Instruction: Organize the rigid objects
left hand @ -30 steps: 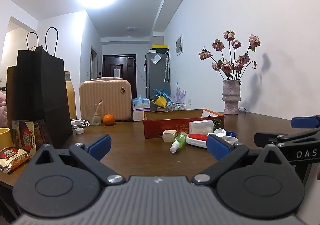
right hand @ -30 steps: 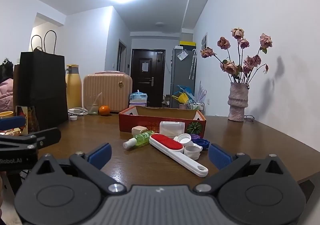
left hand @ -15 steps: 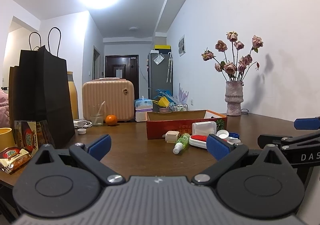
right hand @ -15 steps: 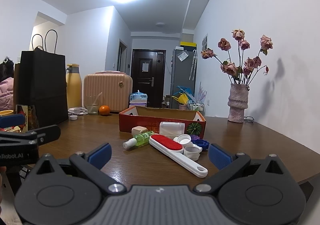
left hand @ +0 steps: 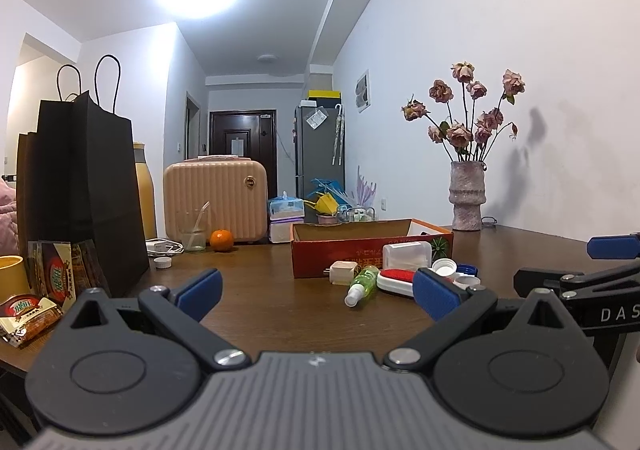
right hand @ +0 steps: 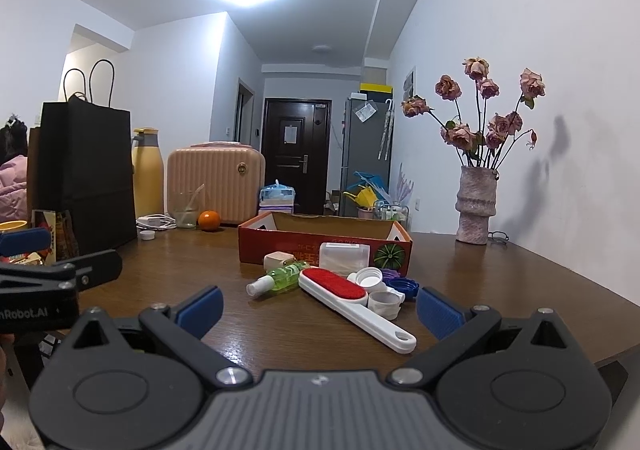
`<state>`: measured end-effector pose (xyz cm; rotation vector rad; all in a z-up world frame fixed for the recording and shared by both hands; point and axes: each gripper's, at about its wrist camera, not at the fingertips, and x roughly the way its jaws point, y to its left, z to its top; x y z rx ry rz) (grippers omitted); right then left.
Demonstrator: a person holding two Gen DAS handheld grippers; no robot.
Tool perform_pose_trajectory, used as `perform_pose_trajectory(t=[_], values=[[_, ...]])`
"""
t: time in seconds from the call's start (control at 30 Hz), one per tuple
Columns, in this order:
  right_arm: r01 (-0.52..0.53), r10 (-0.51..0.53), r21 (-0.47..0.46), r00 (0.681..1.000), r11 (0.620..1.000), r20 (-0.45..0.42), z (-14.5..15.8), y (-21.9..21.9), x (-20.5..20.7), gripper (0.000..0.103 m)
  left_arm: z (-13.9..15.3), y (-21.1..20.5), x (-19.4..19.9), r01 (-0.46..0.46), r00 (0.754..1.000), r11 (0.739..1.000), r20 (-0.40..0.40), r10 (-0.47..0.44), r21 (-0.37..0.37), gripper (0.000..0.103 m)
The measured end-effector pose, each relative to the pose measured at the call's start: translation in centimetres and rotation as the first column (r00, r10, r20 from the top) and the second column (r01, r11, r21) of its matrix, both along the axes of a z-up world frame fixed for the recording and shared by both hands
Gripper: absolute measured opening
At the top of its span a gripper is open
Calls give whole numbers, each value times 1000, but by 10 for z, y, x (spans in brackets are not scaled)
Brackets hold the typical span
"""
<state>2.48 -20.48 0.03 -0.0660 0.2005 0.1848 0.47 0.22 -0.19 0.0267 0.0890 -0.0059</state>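
From the left wrist camera, the left gripper (left hand: 316,292) hangs low over a brown wooden table (left hand: 256,302), its blue-tipped fingers (left hand: 199,289) spread wide with nothing between them. Ahead, small hard items lie clustered just in front of a shallow red cardboard box (left hand: 372,250): a green spray bottle (left hand: 362,284) on its side, a cream plug adapter (left hand: 342,273), a clear plastic case (left hand: 407,256) against the box wall, and loose caps. From the right wrist camera, the right gripper (right hand: 318,310) is likewise released and empty, facing the same cluster more closely. A white lint brush (right hand: 352,304) with a red pad lies nearest, its handle angled toward the camera; white caps (right hand: 370,277) and blue caps (right hand: 403,285) touch its far side. These things all look light and stiff. The brush is probably easiest taken across its narrow handle, the smooth round bottle across its middle, where it may roll or slip. The open box looks like the likely destination.
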Motion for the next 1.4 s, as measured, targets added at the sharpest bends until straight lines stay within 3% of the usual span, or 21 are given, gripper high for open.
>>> perform_pose_trajectory(t=[1.4], values=[[0, 0, 5, 1000, 1000, 1, -2, 1, 1, 103, 0, -2, -2, 17, 1000, 1000, -1, -17, 11, 103]])
